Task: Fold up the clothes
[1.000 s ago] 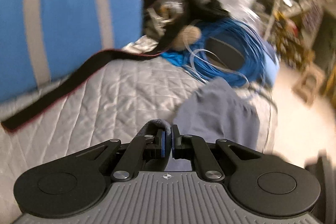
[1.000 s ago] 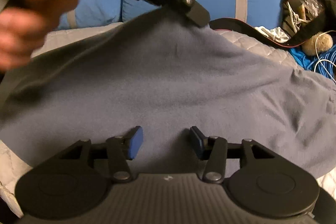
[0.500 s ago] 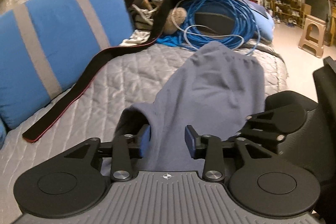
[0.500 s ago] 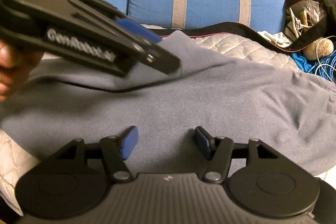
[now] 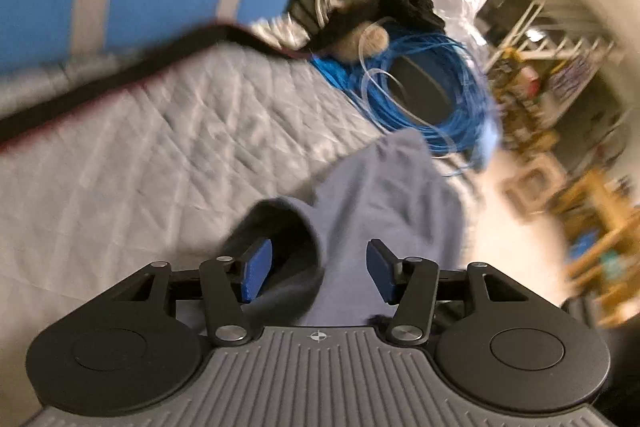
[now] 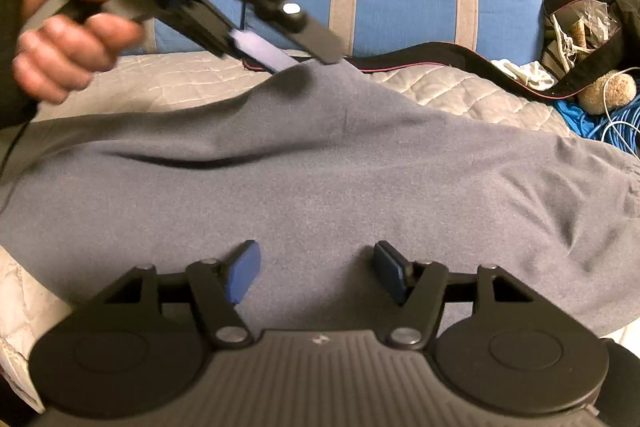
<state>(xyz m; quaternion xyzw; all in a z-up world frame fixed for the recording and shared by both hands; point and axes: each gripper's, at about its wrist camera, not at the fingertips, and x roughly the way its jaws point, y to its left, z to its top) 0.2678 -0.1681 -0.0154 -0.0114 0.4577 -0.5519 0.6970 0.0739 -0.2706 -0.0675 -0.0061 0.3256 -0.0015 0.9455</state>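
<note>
- The grey-blue garment [image 6: 320, 187] lies spread across the quilted bed [image 5: 140, 167], reaching its front edge.
- The left gripper [image 5: 316, 273] has let go, jaws opening astride a raised fold: that fold is laid.
- The right gripper [image 6: 316, 277] hangs open over the cloth, jaws widening, gripping nothing.
</note>
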